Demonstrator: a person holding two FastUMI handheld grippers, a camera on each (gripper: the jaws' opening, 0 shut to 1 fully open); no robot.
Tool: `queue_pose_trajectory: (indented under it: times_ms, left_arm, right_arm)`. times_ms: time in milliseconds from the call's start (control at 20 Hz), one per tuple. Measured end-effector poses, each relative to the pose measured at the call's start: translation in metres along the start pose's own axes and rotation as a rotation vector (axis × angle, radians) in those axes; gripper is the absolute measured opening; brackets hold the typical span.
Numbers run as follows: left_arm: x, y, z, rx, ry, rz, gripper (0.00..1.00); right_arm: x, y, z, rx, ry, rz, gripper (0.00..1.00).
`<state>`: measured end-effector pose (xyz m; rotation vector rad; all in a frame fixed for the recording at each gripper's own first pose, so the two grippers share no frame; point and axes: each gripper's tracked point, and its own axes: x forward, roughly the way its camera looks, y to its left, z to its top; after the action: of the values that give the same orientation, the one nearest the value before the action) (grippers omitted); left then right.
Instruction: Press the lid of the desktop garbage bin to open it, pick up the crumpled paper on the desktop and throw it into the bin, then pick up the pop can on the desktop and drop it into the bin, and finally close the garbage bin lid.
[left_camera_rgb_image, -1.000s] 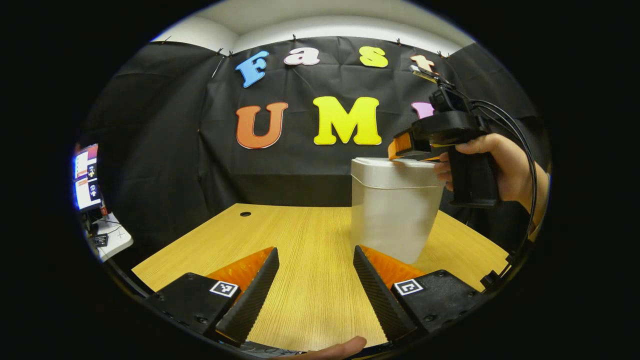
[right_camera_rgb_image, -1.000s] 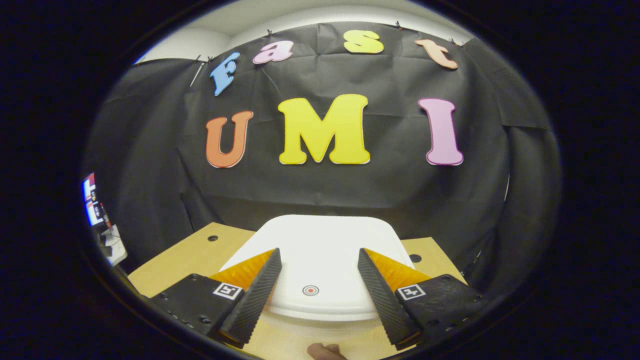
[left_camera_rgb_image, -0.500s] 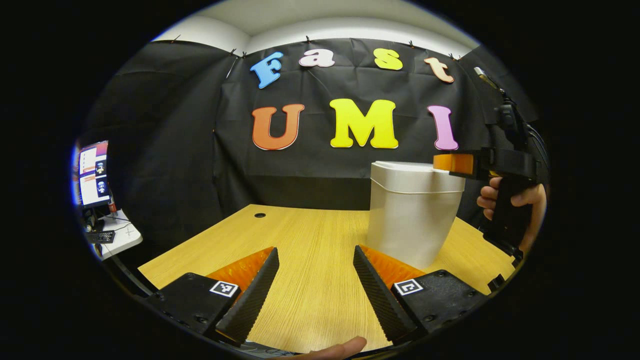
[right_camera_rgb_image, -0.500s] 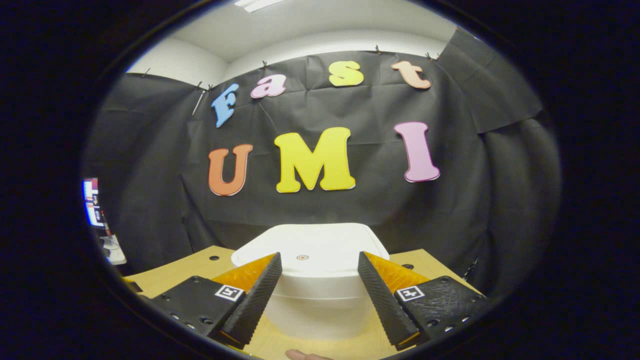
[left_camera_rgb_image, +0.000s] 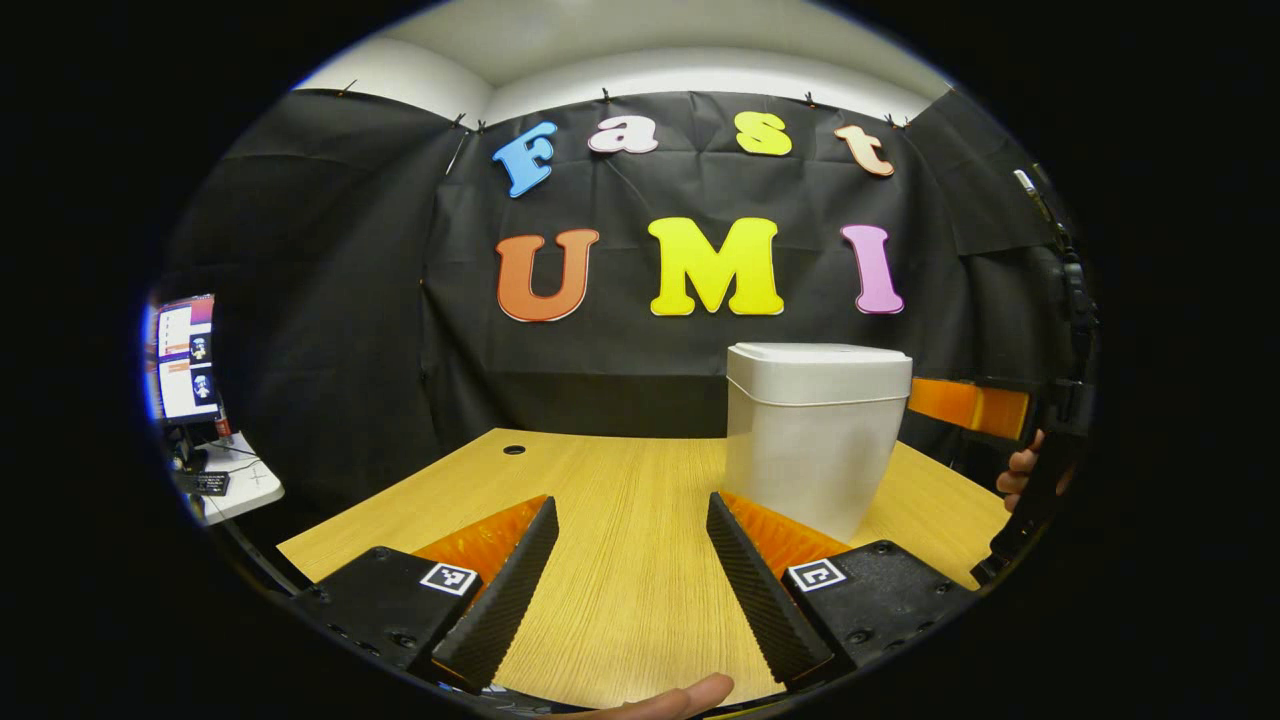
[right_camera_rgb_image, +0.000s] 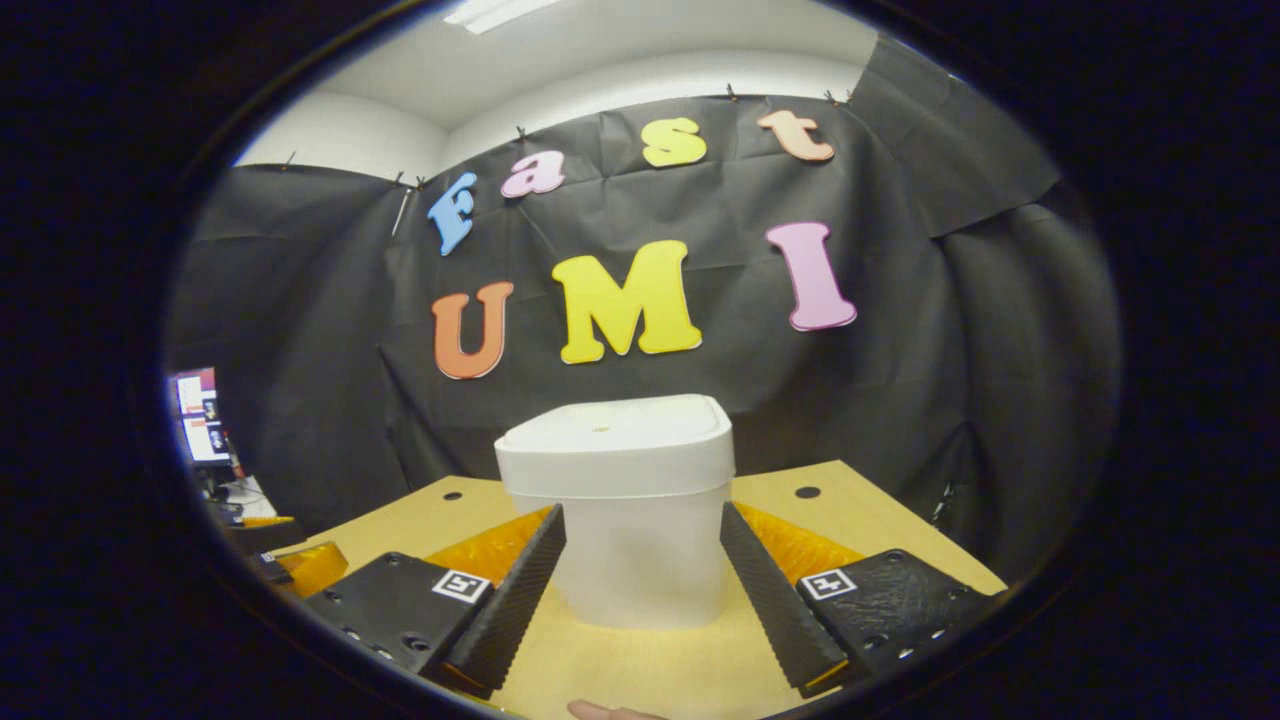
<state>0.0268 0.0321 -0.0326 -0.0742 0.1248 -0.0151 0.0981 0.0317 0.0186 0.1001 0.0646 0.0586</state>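
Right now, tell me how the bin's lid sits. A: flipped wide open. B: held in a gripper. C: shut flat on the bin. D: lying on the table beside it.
C: the lid lies flat and closed on top of the bin, with both grippers open and clear of it.

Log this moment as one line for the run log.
bin: upright on table | lid: closed | left tool: open, empty | right tool: open, empty, facing bin
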Motion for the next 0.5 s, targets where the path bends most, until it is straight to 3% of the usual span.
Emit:
queue_pose_trajectory:
  times_ms: [200, 500]
  left_arm:
    - [0.0, -0.005, 0.003, -0.004, -0.005, -0.007, 0.96]
    - [-0.005, -0.019, 0.005, 0.003, -0.014, -0.04, 0.97]
  right_arm:
    - [-0.048, -0.013, -0.008, 0.022, 0.002, -0.012, 0.95]
    - [-0.093, -0.031, -0.01, -0.058, -0.041, -0.019, 0.96]
